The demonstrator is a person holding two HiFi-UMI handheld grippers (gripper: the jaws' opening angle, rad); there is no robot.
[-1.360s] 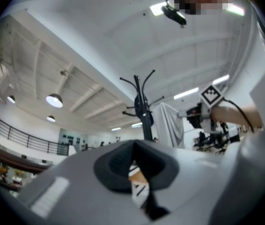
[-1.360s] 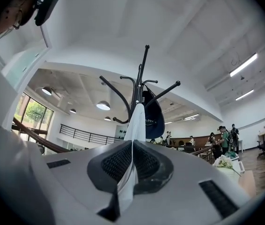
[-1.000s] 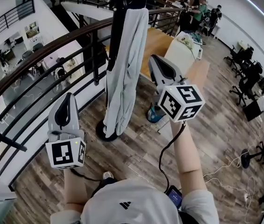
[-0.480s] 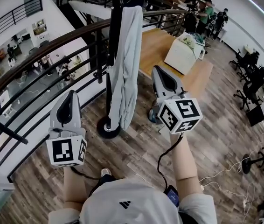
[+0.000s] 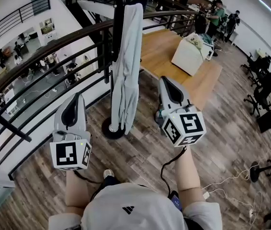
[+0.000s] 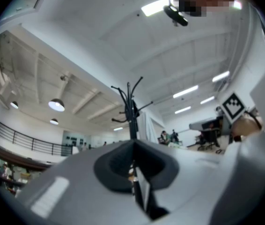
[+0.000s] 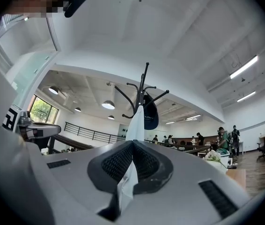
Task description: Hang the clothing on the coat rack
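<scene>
A light grey garment (image 5: pixel 126 66) hangs full length from the top of the black coat rack (image 5: pixel 118 28), whose round base (image 5: pixel 107 130) stands on the wood floor. My left gripper (image 5: pixel 76 96) is shut and empty, down and left of the garment. My right gripper (image 5: pixel 163 79) is also shut and empty, to the garment's right and clear of it. In the left gripper view the coat rack (image 6: pixel 131 108) and the garment (image 6: pixel 146 125) stand beyond the closed jaws. In the right gripper view the garment (image 7: pixel 136 122) hangs on the coat rack (image 7: pixel 142 90) beside a dark cap (image 7: pixel 150 112).
A curved black railing (image 5: pixel 54 47) runs close behind the rack, with a drop to a lower floor beyond. A white table (image 5: pixel 189 56) stands at the back right, with people near it. Cables (image 5: pixel 231 176) lie on the floor at right, by office chairs (image 5: pixel 265 80).
Both grippers have drawn back and down from the rack, the right one more. The garment stays hanging on the rack.
</scene>
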